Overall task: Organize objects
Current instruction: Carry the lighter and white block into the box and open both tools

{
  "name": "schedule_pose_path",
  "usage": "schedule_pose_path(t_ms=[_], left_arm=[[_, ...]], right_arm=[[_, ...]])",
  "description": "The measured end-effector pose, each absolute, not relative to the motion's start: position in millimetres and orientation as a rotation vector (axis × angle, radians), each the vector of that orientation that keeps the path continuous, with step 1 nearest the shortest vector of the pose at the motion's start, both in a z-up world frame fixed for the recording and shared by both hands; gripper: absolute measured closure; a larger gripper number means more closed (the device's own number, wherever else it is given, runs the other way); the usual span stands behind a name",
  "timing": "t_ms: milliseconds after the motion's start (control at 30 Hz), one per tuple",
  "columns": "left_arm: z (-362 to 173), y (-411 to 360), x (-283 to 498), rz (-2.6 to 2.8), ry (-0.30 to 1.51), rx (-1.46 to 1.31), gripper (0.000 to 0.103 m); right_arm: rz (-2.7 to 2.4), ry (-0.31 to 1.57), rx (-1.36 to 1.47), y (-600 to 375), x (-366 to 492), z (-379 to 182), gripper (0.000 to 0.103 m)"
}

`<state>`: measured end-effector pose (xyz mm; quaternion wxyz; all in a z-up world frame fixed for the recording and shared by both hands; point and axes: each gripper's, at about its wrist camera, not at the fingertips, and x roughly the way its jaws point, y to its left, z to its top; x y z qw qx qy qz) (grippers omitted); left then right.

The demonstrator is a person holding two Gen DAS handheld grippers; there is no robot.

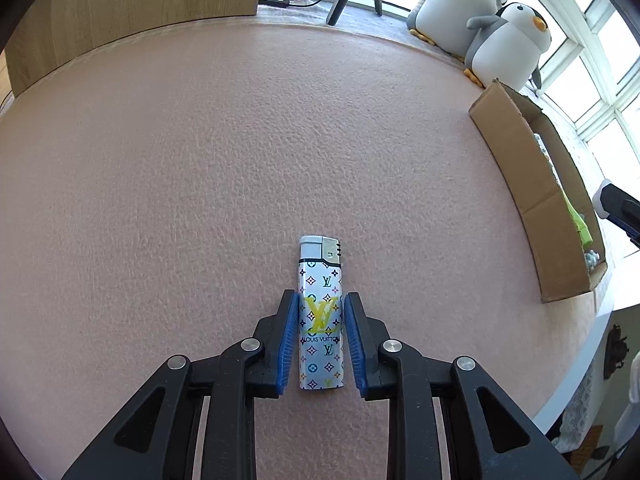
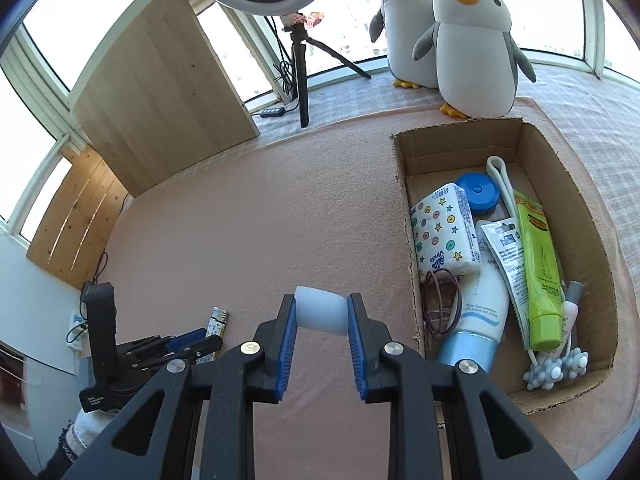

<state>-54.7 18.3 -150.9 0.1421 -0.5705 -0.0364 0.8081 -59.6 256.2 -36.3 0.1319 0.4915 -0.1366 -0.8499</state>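
Left claw [image 1: 321, 336] sits low, jaws parted (a slight gap each side); right claw [image 2: 321, 334] hangs higher, jaws pinched shut.

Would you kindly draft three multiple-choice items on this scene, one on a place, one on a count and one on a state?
1. Where does the lighter lie?
A. in the cardboard box
B. on the pink mat, between the left gripper's fingers
C. on the windowsill

2. How many plush penguins stand beyond the cardboard box?
A. one
B. two
C. four

3. What is the right gripper doing?
A. clamping a white squashy piece
B. hanging open with nothing in it
C. holding the green tube

Answers: 1 B, the left gripper straddles it on the pink mat; 2 B, two stand side by side; 3 A, the white squashy piece is pinched between the blue pads.
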Motion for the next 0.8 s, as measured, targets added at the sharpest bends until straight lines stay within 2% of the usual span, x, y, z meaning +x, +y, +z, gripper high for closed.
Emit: schedule_pose_path(t_ms=[267,467,800], left_arm=[[-142.2,36.9,-64.0,2.330,-0.131,-1.612,0.078],[-104.7,65.6,-73.1,2.337,-0.148,-1.493,0.078],[-56.1,167.2,-117.7,2.289,-0.097,-1.327,0.078]], right_arm=[[-2.539,-0.441,1.382,289.2,-43.7,-20.9,0.081],[-2.615,-0.451,1.349,322.0,-34.7,-9.6,0.081],[-2.643,-0.471,1.376,364.6,-29.2,-16.8,0.081]])
